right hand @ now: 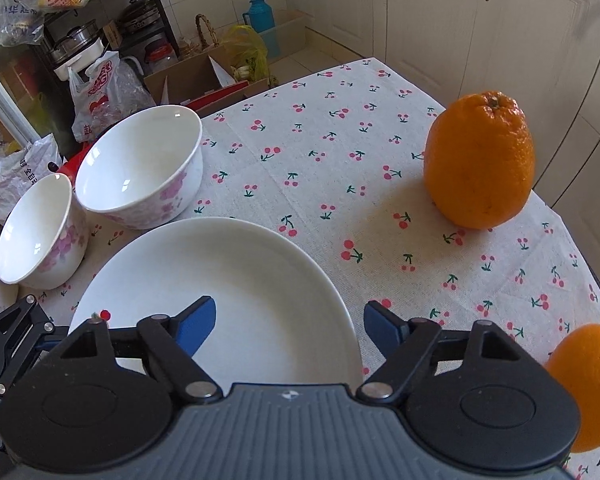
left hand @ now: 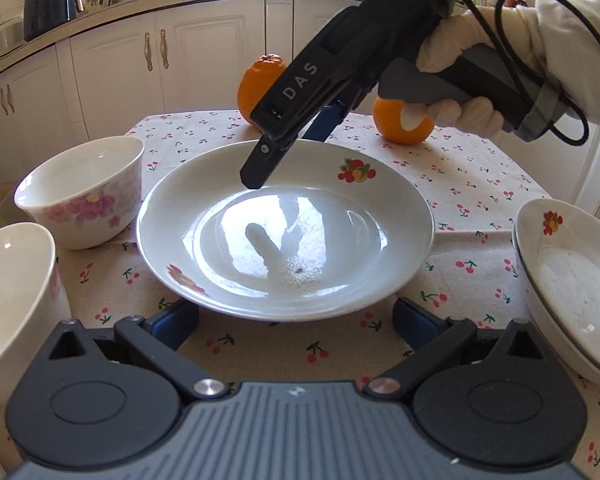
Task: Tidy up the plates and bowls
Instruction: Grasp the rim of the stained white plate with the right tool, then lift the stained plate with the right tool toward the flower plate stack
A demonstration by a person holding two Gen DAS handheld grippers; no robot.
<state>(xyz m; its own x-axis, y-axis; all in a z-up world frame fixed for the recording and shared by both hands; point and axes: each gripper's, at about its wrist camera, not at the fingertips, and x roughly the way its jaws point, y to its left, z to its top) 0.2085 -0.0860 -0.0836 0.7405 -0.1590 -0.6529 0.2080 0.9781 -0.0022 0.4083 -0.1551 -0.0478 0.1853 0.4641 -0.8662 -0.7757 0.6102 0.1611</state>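
On the cherry-print tablecloth point(left hand: 452, 168) a white plate point(left hand: 286, 228) with fruit decals on its rim lies flat in the middle, seen from the left wrist camera. At its near edge the left gripper point(left hand: 296, 316) has its blue-padded jaws spread wide to either side of the rim, not pressing on it. From the far right, the right gripper point(right hand: 288, 324), held in a white-gloved hand point(left hand: 460, 76), slants down over the plate's far rim. In its own view its jaws straddle that rim, one blue pad over the plate's inside and the other outside it, a gap showing at each pad. Left of the plate stand floral bowls point(right hand: 140, 168), the nearest one point(left hand: 82, 192) just beside the rim. At the right edge, stacked plates point(left hand: 564, 288) rest apart. Two oranges point(left hand: 260, 88) sit at the far side of the table.
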